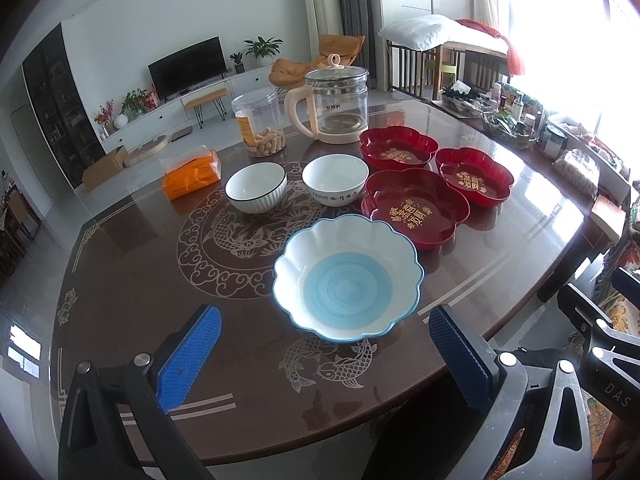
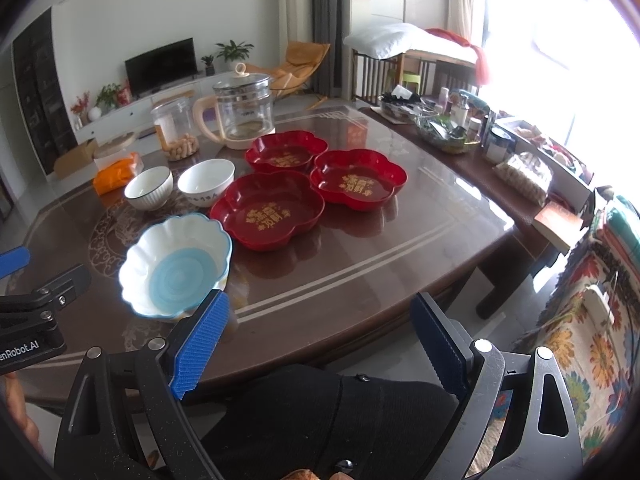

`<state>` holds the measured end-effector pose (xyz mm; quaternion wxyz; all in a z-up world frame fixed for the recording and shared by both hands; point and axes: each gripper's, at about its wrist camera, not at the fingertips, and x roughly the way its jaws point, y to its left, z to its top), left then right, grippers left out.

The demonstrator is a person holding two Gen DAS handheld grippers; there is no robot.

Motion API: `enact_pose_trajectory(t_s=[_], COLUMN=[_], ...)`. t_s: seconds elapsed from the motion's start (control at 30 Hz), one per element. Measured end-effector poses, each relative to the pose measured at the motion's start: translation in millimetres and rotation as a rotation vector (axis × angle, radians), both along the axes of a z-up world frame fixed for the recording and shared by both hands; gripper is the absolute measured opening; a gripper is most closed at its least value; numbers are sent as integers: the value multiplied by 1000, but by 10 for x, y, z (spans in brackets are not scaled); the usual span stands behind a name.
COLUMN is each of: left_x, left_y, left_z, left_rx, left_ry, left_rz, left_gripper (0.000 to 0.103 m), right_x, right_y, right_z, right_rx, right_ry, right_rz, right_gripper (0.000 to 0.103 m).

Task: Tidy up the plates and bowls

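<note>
Left gripper (image 1: 324, 354): I see it spread wide, holding nothing, poised just short of the blue bowl (image 1: 347, 278).
Right gripper (image 2: 320, 338): also released, empty, at the table (image 2: 360, 276) edge, right of the blue bowl.
White bowls (image 1: 256, 187) (image 1: 335, 180): side by side beyond the blue bowl.
Red plates (image 1: 414, 208) (image 1: 398, 148) (image 1: 474, 177): clustered right of the blue bowl, touching.
Kettle (image 1: 336, 106): behind the blue bowl, past the white bowls.

A scalloped blue-centred bowl (image 1: 347, 278), two small white bowls (image 1: 256, 186) (image 1: 335, 179) and three red flower-shaped plates (image 1: 414, 208) sit upright, unstacked.
</note>
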<state>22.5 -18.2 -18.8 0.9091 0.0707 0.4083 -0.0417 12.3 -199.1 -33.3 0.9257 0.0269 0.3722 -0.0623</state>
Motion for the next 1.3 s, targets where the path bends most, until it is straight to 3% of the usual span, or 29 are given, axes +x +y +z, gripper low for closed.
enact_pose_trajectory(t_s=[0.87,1.07,1.3], left_x=[102,151,260], left_y=[-39,55,57], left_z=[-145,-187,-157], left_rx=[46,-38,-55], left_ry=[30,69,38], left_rz=[6,-14,-22], left_gripper=[103,103,103], right_x=[0,24,62], right_y=[11,-18,-112], right_z=[-2,-10,49], right_rx=[-9,-16,-30], right_ry=[9,-3,-95], right_rz=[-3,-7,-26], right_gripper=[94,94,94])
